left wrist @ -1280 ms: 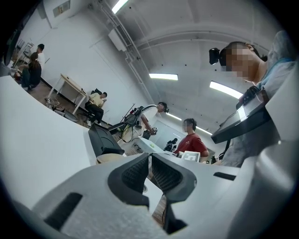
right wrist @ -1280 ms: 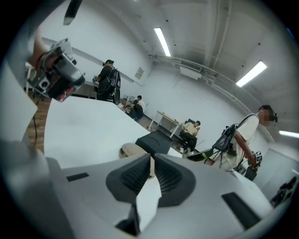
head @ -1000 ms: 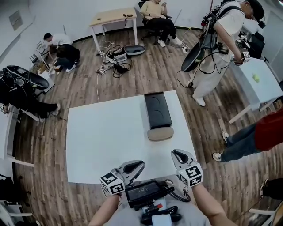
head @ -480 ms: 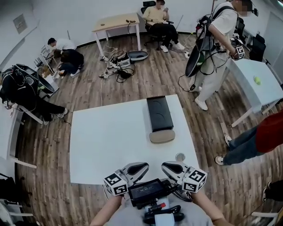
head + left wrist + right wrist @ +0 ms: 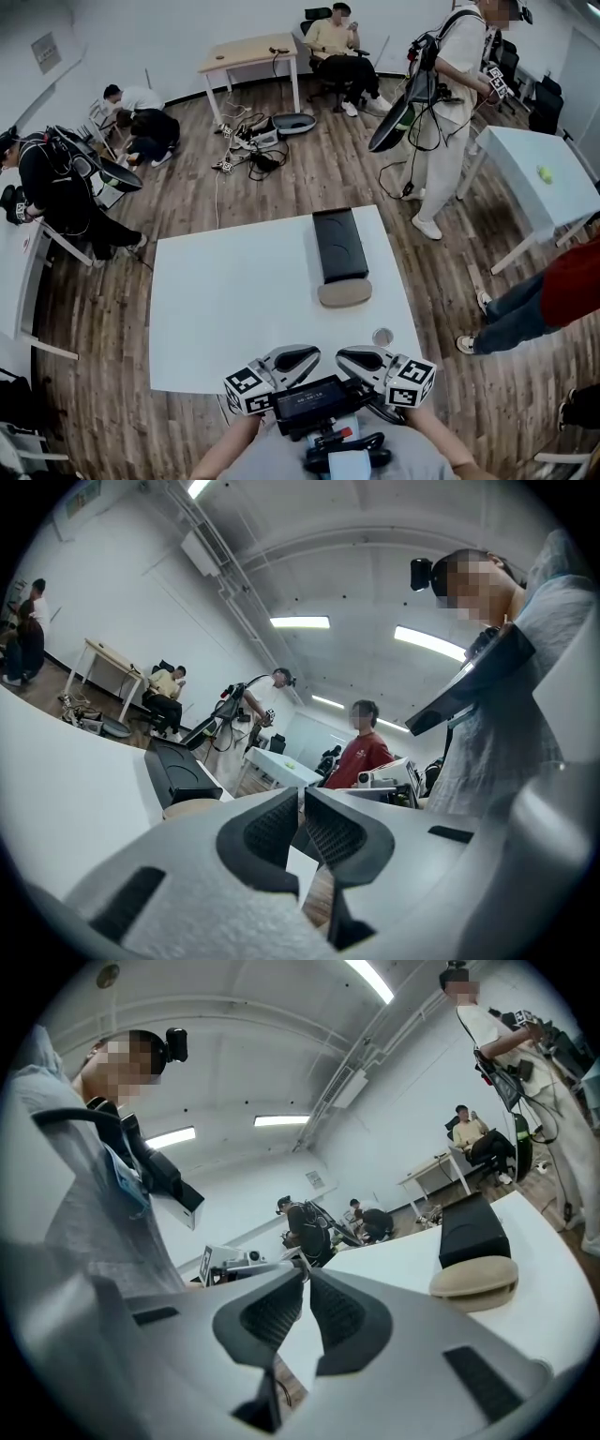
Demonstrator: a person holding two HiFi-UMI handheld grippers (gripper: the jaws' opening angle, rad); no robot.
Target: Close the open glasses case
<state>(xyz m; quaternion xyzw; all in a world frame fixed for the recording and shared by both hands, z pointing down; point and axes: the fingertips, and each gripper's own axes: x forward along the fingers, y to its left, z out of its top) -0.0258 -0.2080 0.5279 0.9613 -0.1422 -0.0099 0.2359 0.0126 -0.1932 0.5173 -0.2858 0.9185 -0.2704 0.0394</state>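
Note:
A long black glasses case (image 5: 339, 246) lies on the white table (image 5: 234, 300) at its right side, with a beige oval piece (image 5: 344, 292) touching its near end. Both grippers hover at the table's near edge, close to my body and well short of the case. My left gripper (image 5: 312, 355) and right gripper (image 5: 343, 355) point at each other, each with its jaws together and nothing between them. The left gripper view has its jaw tips (image 5: 300, 794) meeting, with the black case (image 5: 178, 771) beyond. The right gripper (image 5: 307, 1275) looks past the beige piece (image 5: 473, 1282).
A small round object (image 5: 382, 336) sits on the table near the right gripper. Several people stand or sit around the room. A second white table (image 5: 539, 178) is at the right, and a wooden desk (image 5: 248, 52) and floor cables are at the back.
Both grippers have drawn in toward my body and toward each other. The right gripper turned from pointing forward to pointing left. The case has not moved.

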